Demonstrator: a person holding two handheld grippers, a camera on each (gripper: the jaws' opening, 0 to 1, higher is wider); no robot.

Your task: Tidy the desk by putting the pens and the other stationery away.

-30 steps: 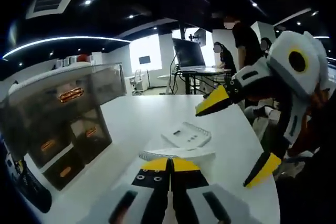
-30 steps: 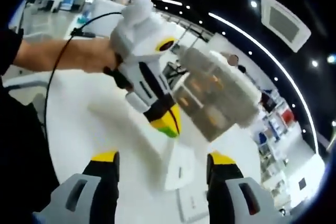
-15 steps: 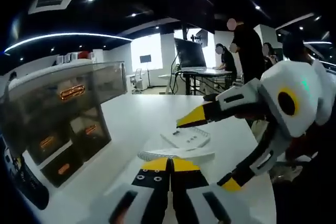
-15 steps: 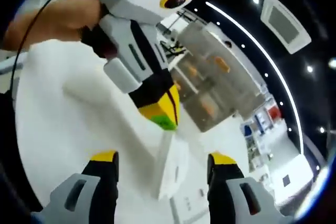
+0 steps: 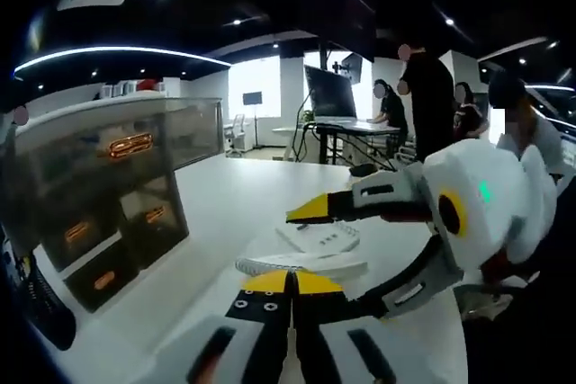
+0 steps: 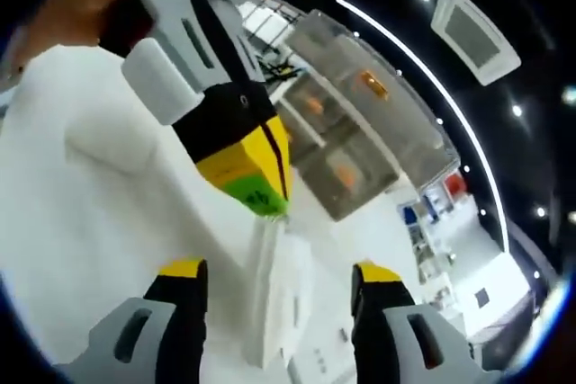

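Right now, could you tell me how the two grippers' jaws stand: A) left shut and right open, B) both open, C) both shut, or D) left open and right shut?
A: in the left gripper view the left gripper has its yellow tips pressed together at a white spiral notebook, while the right gripper shows a wide gap between its tips.

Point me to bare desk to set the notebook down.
Bare desk lies between the drawer unit and the small pad. It is crowded near the left gripper, shut on the white notebook, where the open right gripper closes in.
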